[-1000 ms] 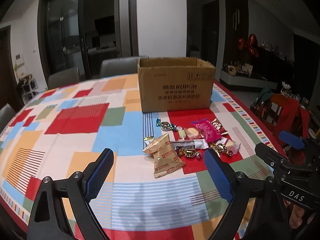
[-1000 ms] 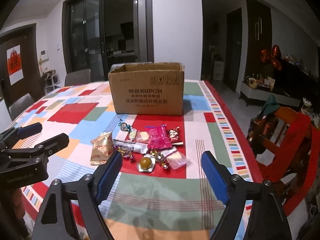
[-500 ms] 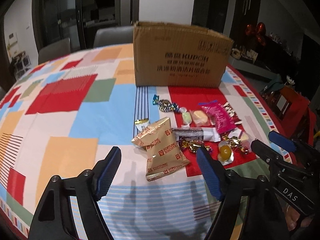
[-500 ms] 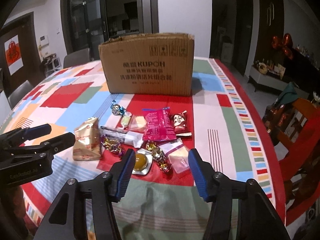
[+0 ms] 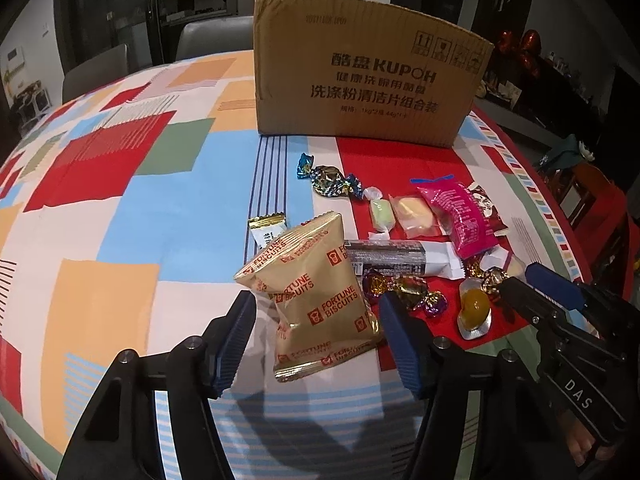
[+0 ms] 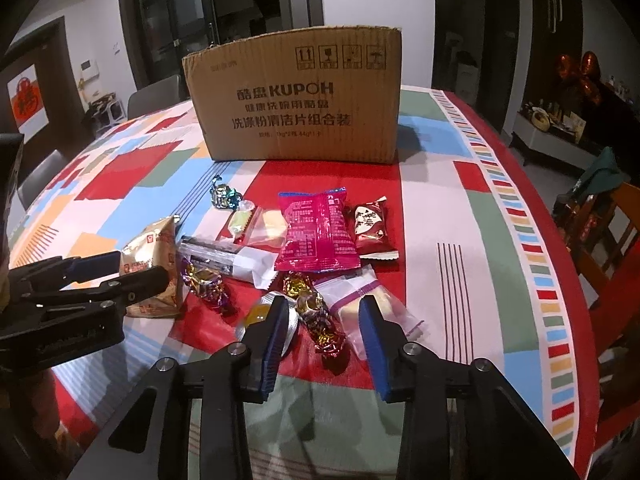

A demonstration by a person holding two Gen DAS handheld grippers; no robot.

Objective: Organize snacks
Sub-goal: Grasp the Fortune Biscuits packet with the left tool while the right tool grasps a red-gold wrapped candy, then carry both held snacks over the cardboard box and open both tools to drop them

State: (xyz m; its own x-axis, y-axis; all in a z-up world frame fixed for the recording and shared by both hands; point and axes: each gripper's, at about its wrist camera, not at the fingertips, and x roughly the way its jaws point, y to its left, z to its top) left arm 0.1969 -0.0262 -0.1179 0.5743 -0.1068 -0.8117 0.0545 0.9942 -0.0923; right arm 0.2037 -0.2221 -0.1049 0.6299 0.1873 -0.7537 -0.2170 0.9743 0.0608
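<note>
A pile of snacks lies on the patterned tablecloth in front of a cardboard box (image 5: 368, 76) (image 6: 300, 100). My left gripper (image 5: 318, 340) is open, its jaws on either side of a gold fortune biscuits bag (image 5: 316, 296), not closed on it. My right gripper (image 6: 324, 344) is open around a gold-and-purple wrapped candy (image 6: 320, 320), with a foil cup of yellow jelly (image 6: 260, 316) by its left finger and a clear packet (image 6: 360, 300) by its right. A pink packet (image 6: 316, 232), a dark red packet (image 6: 370, 226) and a silver bar (image 6: 224, 260) lie behind.
The table (image 5: 120, 200) is round with a checked cloth. Grey chairs (image 5: 208, 36) stand behind it and a red-draped wooden chair (image 6: 608, 232) at the right. The box is open at the top and stands behind the snacks.
Both grippers have moved forward and down to the snacks and narrowed. The left now straddles the biscuits bag and the right straddles the wrapped candy.
</note>
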